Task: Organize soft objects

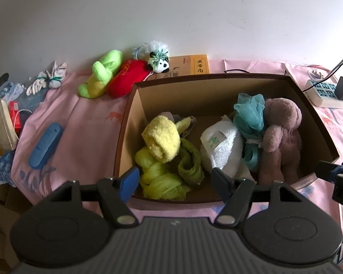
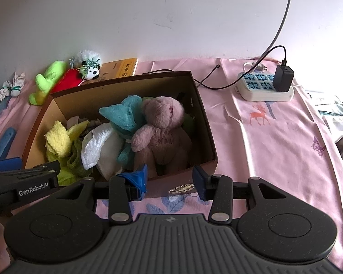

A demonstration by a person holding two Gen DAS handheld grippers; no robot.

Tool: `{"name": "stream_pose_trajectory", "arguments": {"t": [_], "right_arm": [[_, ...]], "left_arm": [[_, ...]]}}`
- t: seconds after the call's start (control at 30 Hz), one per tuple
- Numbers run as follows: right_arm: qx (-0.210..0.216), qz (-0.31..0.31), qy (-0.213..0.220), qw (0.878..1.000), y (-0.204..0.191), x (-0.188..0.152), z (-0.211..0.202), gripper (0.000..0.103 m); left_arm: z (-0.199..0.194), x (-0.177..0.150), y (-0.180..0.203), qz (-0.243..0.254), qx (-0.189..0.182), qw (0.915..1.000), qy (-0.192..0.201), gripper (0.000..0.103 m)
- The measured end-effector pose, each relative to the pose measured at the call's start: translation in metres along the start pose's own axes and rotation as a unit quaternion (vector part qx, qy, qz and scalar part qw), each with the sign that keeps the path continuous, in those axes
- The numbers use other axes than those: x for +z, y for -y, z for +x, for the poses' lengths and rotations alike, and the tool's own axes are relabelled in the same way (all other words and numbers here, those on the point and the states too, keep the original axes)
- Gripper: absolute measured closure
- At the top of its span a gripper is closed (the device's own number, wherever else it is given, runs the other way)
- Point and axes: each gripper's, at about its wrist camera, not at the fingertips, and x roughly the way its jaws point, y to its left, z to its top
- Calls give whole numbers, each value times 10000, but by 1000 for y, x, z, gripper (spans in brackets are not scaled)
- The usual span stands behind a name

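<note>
Left gripper [image 1: 175, 180]: fingers spread wide, holding nothing, poised just above the near wall of the cardboard box [image 1: 125, 123]. Right gripper [image 2: 170, 181]: fingers likewise spread and empty, at the box's near right corner.

Surface: a pink cloth [image 2: 263, 141] covers the desk, and the box stands on it, open at the top.

Box contents, near to far: a lime mesh bundle [image 1: 162, 185] against the near wall; a dark green sock [image 1: 191, 159] beside it; a yellow fleece sock [image 1: 162, 137] on top of those; a white towel roll [image 1: 221, 148] in the middle; a teal mesh puff [image 1: 249, 114] between the towel and a mauve teddy bear [image 1: 281, 134], which leans on the right wall.

Outside the box: a blue remote [image 1: 45, 146] lies to its left. Beyond the far left corner lie a lime plush [image 1: 103, 75], a red plush [image 1: 125, 80] touching it, and a small panda toy [image 1: 160, 62]. White gloves [image 1: 48, 80] lie farther left. A yellow book [image 1: 194, 65] rests behind the box by the wall. A power strip [image 2: 263, 86] with a black charger [image 2: 283, 77] sits to the far right.
</note>
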Motion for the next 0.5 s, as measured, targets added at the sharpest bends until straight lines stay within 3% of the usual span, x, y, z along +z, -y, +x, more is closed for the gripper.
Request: {"name": "stream_pose_trajectory", "arguments": {"t": [0.5], "right_arm": [[39,-37,61,10000,-1,-1,-1,76]], "left_arm": [[4,0,-3,-45,1,10000,-16,31]]}}
